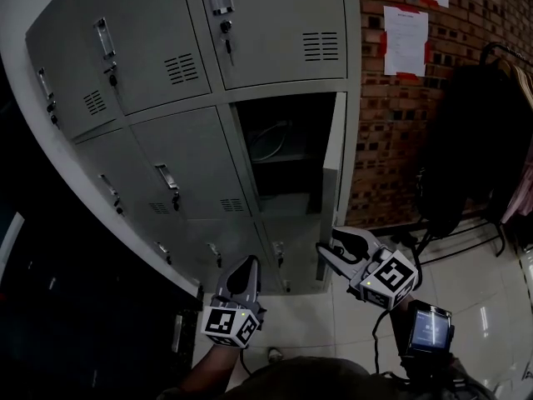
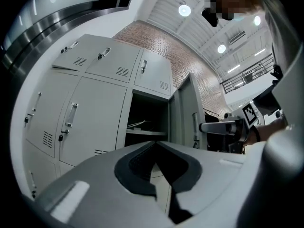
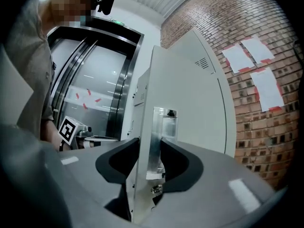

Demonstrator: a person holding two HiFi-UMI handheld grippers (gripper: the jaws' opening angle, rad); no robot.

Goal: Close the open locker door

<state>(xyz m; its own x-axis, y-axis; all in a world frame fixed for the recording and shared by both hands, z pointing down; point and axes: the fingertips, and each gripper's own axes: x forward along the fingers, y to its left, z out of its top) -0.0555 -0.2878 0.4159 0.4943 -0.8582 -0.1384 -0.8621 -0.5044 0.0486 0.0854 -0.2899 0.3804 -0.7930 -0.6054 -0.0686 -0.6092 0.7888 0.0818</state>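
Clamping the free edge of the locker door point(image 1: 333, 161), the right gripper point(image 1: 328, 242) has one jaw on each side of the panel. One jaw presses the panel's edge and the other presses the metal handle point(image 3: 157, 141). The door stands swung out, edge-on to the locker bank point(image 1: 166, 65), at the right side of the bank's open compartment point(image 1: 279, 152). The left gripper point(image 1: 244, 267) has its jaws together and holds nothing. It hovers before the bank's bottom row, left of the open door and apart from it.
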